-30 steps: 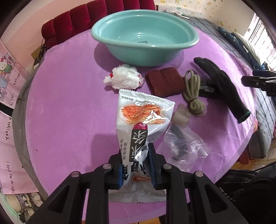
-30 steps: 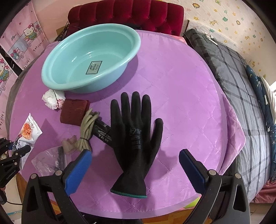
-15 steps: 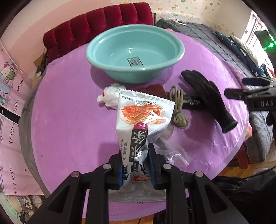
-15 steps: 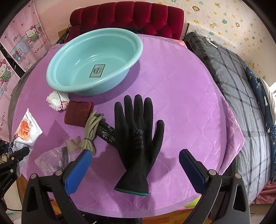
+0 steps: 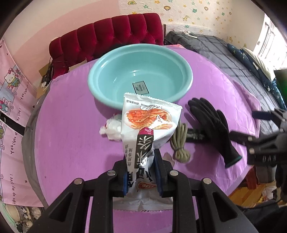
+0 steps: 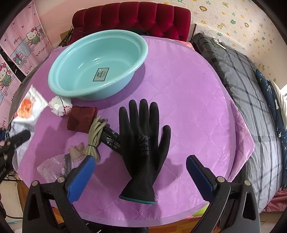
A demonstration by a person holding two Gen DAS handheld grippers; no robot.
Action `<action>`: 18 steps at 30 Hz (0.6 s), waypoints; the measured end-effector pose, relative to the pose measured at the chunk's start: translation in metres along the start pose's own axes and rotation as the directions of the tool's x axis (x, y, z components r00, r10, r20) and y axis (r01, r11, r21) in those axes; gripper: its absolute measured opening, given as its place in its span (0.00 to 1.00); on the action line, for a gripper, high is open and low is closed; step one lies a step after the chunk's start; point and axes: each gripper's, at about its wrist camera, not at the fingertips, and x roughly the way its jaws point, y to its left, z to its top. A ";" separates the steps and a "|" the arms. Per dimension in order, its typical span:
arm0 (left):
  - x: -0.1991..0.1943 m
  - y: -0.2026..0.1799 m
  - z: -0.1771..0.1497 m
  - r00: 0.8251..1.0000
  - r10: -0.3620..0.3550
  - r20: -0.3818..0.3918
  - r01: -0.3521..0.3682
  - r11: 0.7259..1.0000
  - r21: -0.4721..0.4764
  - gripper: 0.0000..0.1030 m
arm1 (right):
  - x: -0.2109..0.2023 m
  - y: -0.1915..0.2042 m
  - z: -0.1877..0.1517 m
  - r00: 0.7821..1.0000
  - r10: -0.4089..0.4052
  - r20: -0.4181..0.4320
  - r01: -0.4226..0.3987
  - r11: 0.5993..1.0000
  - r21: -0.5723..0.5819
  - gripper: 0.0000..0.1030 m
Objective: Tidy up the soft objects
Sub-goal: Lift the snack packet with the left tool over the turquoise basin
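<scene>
My left gripper (image 5: 141,172) is shut on a white snack packet (image 5: 148,125) and holds it upright above the purple table, in front of the teal basin (image 5: 111,78). The packet also shows at the left of the right wrist view (image 6: 28,107). My right gripper (image 6: 140,172) is open and empty, its jaws on either side of the cuff of a black glove (image 6: 143,143) that lies flat. The glove also shows in the left wrist view (image 5: 213,129). The empty basin (image 6: 59,71) stands at the back left.
On the purple table (image 6: 188,100) lie a crumpled white bag (image 6: 58,105), a dark red cloth (image 6: 80,119), a coiled beige cord (image 6: 95,138) over a black tube (image 6: 112,140), and a clear plastic bag (image 6: 52,166). A red sofa (image 6: 140,16) and a grey bed (image 6: 251,89) border it.
My left gripper has lifted the snack packet higher and carried it toward the basin. My right gripper has edged slightly forward over the glove and stays open.
</scene>
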 end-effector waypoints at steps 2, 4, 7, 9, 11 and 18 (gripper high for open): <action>0.002 0.002 0.008 1.000 0.007 0.008 -0.006 1.000 -0.006 0.24 | 0.001 -0.001 0.000 1.000 0.000 -0.002 0.000 1.000 0.002 1.00; 0.003 0.003 0.016 1.000 0.008 0.019 -0.007 1.000 -0.017 0.24 | 0.002 -0.003 0.001 1.000 0.001 -0.003 -0.001 1.000 0.005 1.00; 0.005 0.007 0.028 1.000 0.010 0.029 -0.009 1.000 -0.026 0.24 | 0.003 -0.005 0.002 1.000 0.003 -0.005 -0.003 1.000 0.009 1.00; 0.009 0.009 0.035 0.999 0.012 0.030 -0.011 0.999 -0.032 0.24 | 0.004 -0.006 0.002 1.000 0.002 -0.005 -0.002 1.000 0.011 1.00; 0.012 0.011 0.042 1.000 0.008 0.028 -0.006 0.999 -0.044 0.24 | 0.005 -0.007 0.003 1.000 0.003 -0.006 -0.003 1.000 0.014 1.00; 0.032 0.015 0.067 1.000 0.015 0.024 -0.014 0.999 -0.053 0.24 | 0.009 -0.010 0.006 1.000 0.002 -0.013 -0.001 1.000 0.020 1.00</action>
